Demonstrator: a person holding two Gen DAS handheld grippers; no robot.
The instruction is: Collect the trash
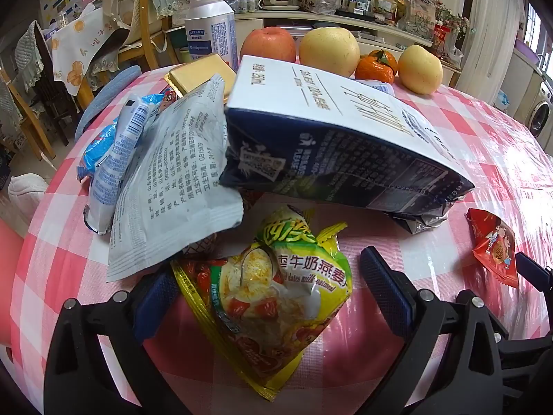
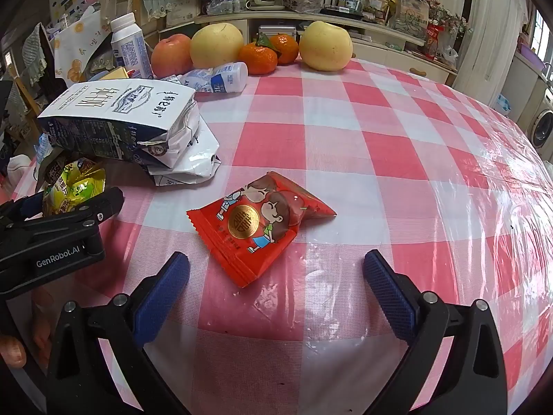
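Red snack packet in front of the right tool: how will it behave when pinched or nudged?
The red snack packet looks puffed and creased, so it is probably light and will likely crumple rather than stay stiff. Its glossy film on the shiny plastic-covered tablecloth suggests it may slide if nudged. Lying flat, it is unlikely to roll.

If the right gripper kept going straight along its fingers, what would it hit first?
Most likely the red snack packet, lying flat on the checked tablecloth just ahead of the open right gripper. Nothing stands between them, though depth is hard to judge.
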